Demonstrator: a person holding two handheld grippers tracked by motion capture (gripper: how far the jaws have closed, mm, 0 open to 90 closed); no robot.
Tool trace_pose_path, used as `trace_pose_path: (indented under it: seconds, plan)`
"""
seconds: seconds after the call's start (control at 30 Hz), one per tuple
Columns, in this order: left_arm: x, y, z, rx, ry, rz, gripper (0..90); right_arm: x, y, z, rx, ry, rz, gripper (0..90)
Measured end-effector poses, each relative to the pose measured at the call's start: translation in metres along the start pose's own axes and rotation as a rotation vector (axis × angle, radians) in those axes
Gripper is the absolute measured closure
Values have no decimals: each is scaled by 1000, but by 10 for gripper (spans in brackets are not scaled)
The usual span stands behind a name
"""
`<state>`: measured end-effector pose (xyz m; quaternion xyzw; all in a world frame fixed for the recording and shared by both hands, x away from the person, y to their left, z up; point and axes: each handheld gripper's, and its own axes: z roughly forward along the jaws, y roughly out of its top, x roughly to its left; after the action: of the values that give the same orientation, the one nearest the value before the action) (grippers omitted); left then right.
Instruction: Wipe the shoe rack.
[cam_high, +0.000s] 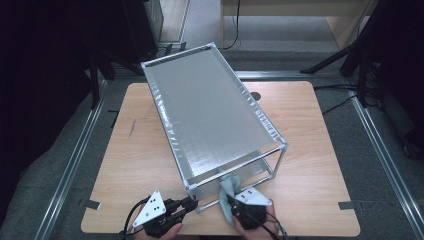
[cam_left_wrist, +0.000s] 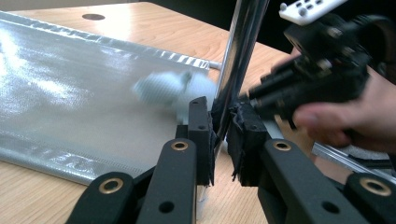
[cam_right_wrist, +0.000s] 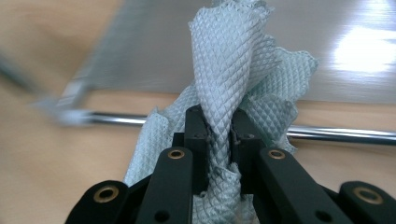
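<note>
A pale green waffle-textured cloth (cam_right_wrist: 224, 93) is pinched by the right hand-held gripper (cam_right_wrist: 219, 135) at the near end of the silver two-tier metal rack (cam_high: 210, 110). The rack's chrome corner post (cam_left_wrist: 238, 60) is clamped by the left hand-held gripper (cam_left_wrist: 219, 130). Bare wooden worktop (cam_high: 310, 125) is left along both sides. No writing can be read.

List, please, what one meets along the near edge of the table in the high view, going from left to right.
Left gripper shut on the rack's corner post → pale cloth → right gripper.

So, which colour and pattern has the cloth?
Pale green cloth with a diamond weave; the right gripper view shows it best.
</note>
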<state>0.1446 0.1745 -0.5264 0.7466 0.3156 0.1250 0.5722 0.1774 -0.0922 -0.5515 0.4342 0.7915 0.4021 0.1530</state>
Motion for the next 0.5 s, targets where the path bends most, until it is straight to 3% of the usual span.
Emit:
trace_pose_path:
  seconds: [0.17, 0.23, 0.4, 0.5]
  plan:
    - [0, 0, 0, 1, 1, 2, 804, 26, -2, 5, 10, 85, -52, 795]
    - [0, 0, 0, 1, 1, 4, 804, 27, -2, 5, 12, 83, -63, 794]
    - [-1, 0, 0, 2, 3, 5, 805, 16, -3, 2, 23, 67, -48, 789]
    - [0, 0, 0, 2, 2, 7, 805, -4, -3, -4, 49, 16, -36, 783]
